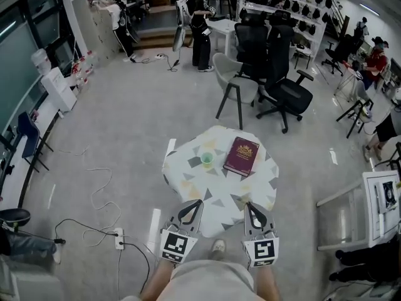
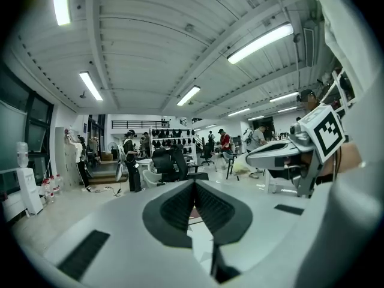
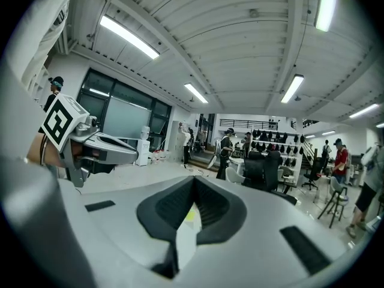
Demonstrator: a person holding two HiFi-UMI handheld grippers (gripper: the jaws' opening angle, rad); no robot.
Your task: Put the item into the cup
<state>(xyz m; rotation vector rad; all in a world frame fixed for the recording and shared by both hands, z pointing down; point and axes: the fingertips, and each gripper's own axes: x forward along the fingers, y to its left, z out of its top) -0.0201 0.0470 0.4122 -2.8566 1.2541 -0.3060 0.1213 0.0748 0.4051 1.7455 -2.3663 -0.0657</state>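
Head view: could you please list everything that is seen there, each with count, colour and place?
table: one, white cloth with grey and yellowish triangles, middle of the floor, just ahead of the person
cup: one, green, on the table, left of the book
book: one, maroon with a gold emblem, closed, on the table's right half
grey chair: one, behind the table
black office chairs: at least two, behind the table at the right
power strip: one, white, on the floor at the left
standing people: several, far end of the room
left gripper: one, grey, jaws together, empty, over the table's near edge
right gripper: one, grey, jaws together, empty, beside the left gripper
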